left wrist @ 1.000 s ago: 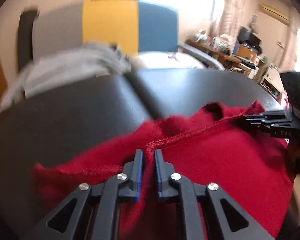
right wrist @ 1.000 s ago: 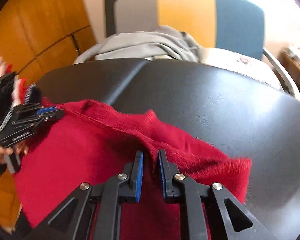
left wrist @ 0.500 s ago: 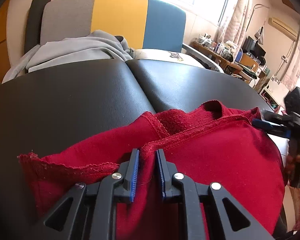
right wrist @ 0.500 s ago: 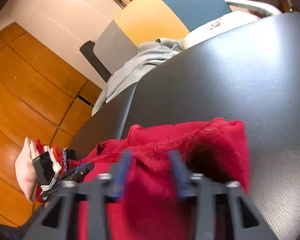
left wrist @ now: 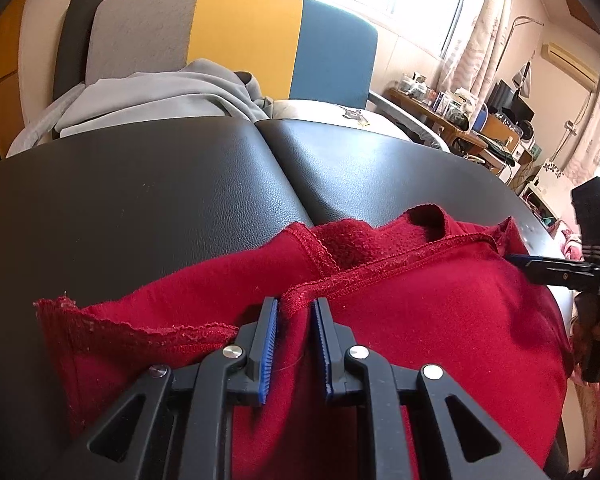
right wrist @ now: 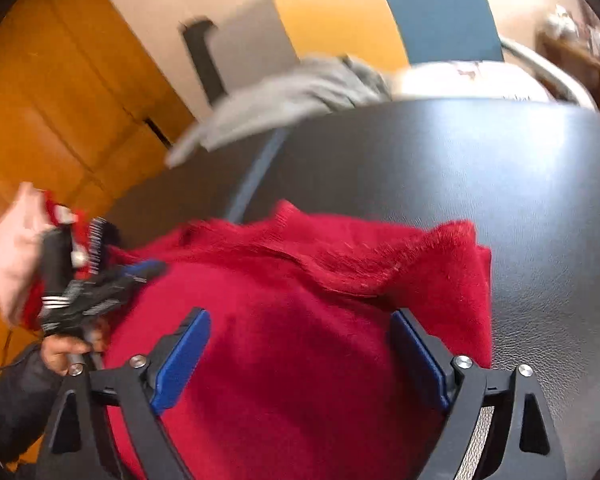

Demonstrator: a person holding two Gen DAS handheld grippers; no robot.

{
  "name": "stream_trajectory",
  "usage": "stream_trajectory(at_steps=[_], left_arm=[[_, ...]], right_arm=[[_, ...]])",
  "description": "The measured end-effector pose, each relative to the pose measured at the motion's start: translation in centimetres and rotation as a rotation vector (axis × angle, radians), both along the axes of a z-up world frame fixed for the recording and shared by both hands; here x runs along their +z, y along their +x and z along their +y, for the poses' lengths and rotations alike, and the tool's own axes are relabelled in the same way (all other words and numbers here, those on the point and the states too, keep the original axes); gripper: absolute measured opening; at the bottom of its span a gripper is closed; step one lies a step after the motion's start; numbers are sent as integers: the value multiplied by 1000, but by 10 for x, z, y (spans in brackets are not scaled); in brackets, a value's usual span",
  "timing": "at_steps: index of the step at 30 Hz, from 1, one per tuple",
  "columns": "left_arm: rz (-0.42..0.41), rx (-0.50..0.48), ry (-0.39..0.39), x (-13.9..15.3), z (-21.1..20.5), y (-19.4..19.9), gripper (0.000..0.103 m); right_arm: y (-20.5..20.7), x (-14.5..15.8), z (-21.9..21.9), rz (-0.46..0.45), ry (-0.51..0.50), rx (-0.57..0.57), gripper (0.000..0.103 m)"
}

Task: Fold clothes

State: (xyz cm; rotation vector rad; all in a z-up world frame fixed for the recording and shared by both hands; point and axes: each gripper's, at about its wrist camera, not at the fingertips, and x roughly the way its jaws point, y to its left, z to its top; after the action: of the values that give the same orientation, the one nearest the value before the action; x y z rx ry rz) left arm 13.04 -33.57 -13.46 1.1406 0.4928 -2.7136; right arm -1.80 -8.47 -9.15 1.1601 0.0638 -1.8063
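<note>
**Folding a red garment on a black padded worktop**

Spreading across the near side of the black leather-grain worktop (left wrist: 180,200), which has a seam down its middle, lies the red fleece garment (left wrist: 440,320), fuzzy, with stitched hems and a ragged edge at its left. Behind the worktop stands a chair (left wrist: 240,36) in grey, yellow and blue panels with a crumpled grey garment (left wrist: 160,96) on its seat; a cluttered desk and curtained window fill the room's right. The left gripper (left wrist: 296,308) pinches a stitched hem ridge between its blue ribbed pads. The right gripper (right wrist: 300,328) has just been opening; its jaws stand wide, the red fabric below them unpressed.
</note>
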Motion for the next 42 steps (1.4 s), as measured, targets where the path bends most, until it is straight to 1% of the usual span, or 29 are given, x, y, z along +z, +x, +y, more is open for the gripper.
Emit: stream_trajectory(at_steps=[3,5,6,7,9,11,13,15,17,18,20,23,24,27,30,33,36,37,39,42], left_arm=[[4,0,5,-1,0,1,17],[7,1,13,-1,0,2,17],[10,2,18,-1,0,3,17],[14,5,28,-1,-1,4,17],[30,19,75,-3,-6,7,18],[51,33,140,-5,-15,10,21],[57,41,158,-7,-18,9,21],[53,41,142,-6,-15,8,21],[53,41,143,-5,-15,8,21],[56,45,145,-3,-15,9,23],[68,75,150,3,-17,17,31],[118,133,150,17,-18,49,45],[115,154,133,21,-17,62,51],[78,162,68,23,-10,98,53],[14,168,16,18,-5,129,54],[-21,195,17,9,-9,147,55],[-9,212,51,5,-21,153,57],[-3,204,61,4,-25,152,58],[6,186,63,4,-32,143,59],[-7,151,109,-3,-48,123,63]], right_arm=[[-4,3,-10,6,-68,11,98],[-7,6,-17,12,-115,18,99],[-14,3,-20,-3,-142,0,100],[-22,-4,-23,-15,-143,-24,102],[-37,-20,-30,-38,-132,-74,103],[-38,-19,-32,-23,-146,-74,102],[-34,-20,-37,-1,-121,-63,103],[-32,-20,-42,20,-99,-56,103],[-31,-20,-43,25,-96,-57,103],[-33,-20,-43,25,-97,-57,103],[-34,-20,-41,24,-101,-57,103],[-37,-23,-42,23,-104,-55,103],[-37,-23,-42,23,-105,-56,103],[-36,-23,-41,23,-108,-57,103],[-35,-23,-41,24,-112,-58,103],[-34,-23,-40,25,-115,-60,103],[-34,-23,-40,25,-118,-60,103],[-33,-23,-39,24,-119,-61,103],[-33,-23,-39,23,-123,-61,103],[-32,-23,-39,22,-126,-62,103]])
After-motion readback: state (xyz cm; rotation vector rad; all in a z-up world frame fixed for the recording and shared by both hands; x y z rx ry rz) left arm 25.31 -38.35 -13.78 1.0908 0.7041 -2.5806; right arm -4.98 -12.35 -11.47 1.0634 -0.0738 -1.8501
